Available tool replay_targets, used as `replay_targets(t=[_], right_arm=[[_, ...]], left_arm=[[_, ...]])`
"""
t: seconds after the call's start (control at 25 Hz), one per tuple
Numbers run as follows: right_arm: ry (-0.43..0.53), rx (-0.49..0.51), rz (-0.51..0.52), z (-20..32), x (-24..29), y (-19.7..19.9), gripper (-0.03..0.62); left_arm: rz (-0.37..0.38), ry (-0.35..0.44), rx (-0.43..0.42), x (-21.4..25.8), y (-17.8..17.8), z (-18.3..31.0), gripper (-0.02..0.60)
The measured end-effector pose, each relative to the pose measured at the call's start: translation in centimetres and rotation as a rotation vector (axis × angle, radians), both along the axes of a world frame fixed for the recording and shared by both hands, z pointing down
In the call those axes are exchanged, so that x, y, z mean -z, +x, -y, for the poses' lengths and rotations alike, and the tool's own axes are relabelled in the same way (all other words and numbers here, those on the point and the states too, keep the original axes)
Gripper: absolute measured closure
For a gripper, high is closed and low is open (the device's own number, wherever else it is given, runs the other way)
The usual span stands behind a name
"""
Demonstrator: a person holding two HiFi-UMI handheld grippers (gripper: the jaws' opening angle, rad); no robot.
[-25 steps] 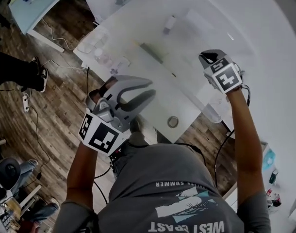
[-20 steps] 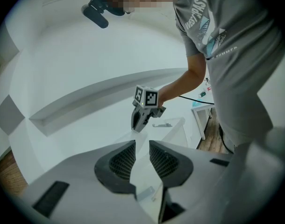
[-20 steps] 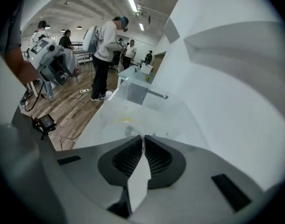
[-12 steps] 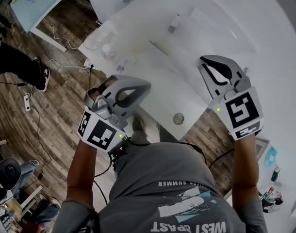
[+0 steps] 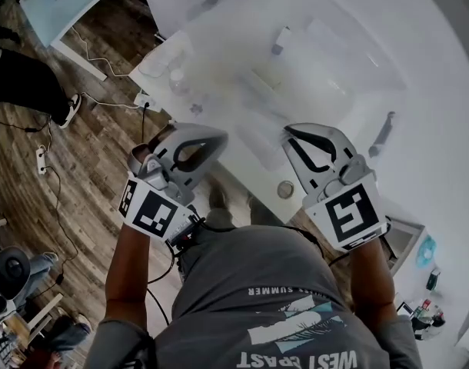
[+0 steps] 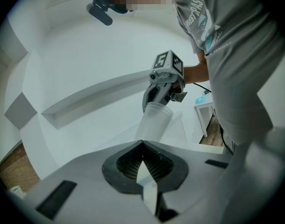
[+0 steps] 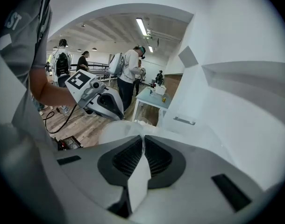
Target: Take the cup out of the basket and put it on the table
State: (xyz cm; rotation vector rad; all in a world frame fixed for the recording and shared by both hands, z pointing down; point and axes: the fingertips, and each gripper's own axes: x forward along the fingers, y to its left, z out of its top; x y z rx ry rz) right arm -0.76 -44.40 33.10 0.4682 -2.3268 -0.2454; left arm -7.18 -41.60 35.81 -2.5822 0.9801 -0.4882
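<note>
Two tongs are in play, one in each hand. The left tongs (image 6: 142,144) are pressed together with nothing between them. The right tongs (image 7: 142,137) are pinched narrow on the rim wall of the one cup (image 6: 153,120), which is clear plastic. In the left gripper view the cup hangs tilted from the right tongs at frame centre, in the air above the white desk (image 5: 419,83), and touches nothing else. Farther off, in the upper left of the right gripper view, at least three people (image 7: 131,71) stand on a wood floor (image 7: 81,125) near one small table (image 7: 152,99).
</note>
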Motion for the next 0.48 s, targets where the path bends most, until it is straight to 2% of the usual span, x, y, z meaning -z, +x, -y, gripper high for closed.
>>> replay_targets(t=[0.24,0.48], right_arm=[[-0.076,-0.023,-0.039,-1.8,-5.0,-0.2,0.566],[-0.158,-0.08,-0.12,-2.0,-11.9,1.4,0.566]], left_arm=[[0.006,-0.016,0.025,-0.7,-1.4,-1.1,0.572],[0.003,-0.034,0.041,-1.2,-2.1,-2.0,0.572]])
